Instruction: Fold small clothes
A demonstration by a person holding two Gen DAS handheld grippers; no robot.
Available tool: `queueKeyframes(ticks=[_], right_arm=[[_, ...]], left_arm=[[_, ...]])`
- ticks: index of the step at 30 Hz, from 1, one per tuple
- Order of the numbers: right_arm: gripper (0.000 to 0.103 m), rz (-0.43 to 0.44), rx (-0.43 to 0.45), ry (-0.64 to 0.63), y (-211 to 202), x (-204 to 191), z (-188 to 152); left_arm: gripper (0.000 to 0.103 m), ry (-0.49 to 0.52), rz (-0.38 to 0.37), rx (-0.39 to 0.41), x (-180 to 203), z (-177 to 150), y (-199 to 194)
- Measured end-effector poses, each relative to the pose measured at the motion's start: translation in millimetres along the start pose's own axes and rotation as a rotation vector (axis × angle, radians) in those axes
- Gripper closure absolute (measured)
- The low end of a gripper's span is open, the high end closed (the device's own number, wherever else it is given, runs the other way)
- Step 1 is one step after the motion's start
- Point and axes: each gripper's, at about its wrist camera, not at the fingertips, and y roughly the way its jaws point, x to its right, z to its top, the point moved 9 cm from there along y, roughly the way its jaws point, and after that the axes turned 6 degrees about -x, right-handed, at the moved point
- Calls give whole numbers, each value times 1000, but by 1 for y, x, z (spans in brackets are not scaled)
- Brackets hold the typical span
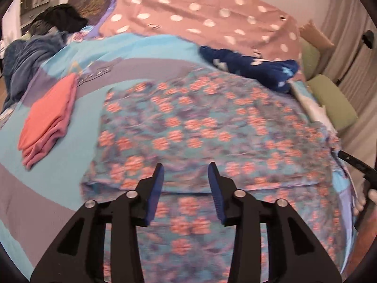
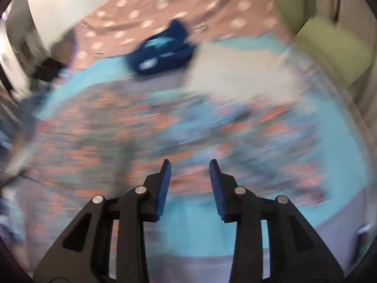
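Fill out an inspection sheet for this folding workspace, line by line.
Surface: bed with a turquoise and grey cover; a pink polka-dot sheet lies across its far end.
Job's things: floral garment spread flat in the middle, a fold line across its near part; folded pink clothes stacked to its left.
Clutter: navy star-print cloth bunched beyond the garment; dark clothes pile at the far left corner.
Grippers: left gripper open above the garment's near part, holding nothing; right gripper open, empty, view motion-blurred.
Cables: nothing seen.
Surroundings: green cushions and curtain at the right.
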Motion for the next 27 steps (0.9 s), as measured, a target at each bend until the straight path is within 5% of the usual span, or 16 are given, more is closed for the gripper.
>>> queueKeyframes(ticks=[4, 8, 10, 13, 16, 20, 24, 27], right_arm=[[61, -85, -48, -134, 24, 8, -13], [61, -142, -41, -99, 42, 23, -13], [91, -110, -40, -34, 44, 32, -7], [97, -42, -28, 51, 42, 43, -3], [98, 48, 2, 157, 29, 55, 2], [98, 301, 61, 291, -2, 39, 20], [98, 561, 117, 332, -35, -28, 52], [97, 717, 119, 238, -55, -106, 65]], left_arm=[[59, 62, -21, -16, 32, 0, 7], [59, 93, -31, -53, 51, -8, 21], [59, 96, -22, -69, 52, -12, 27], [59, 84, -11, -89, 46, -15, 33], [59, 67, -15, -91, 41, -16, 35], [59, 40, -53, -78, 43, -14, 33], [59, -30, -164, -91, 47, -15, 36], [59, -69, -248, -90, 50, -16, 34]])
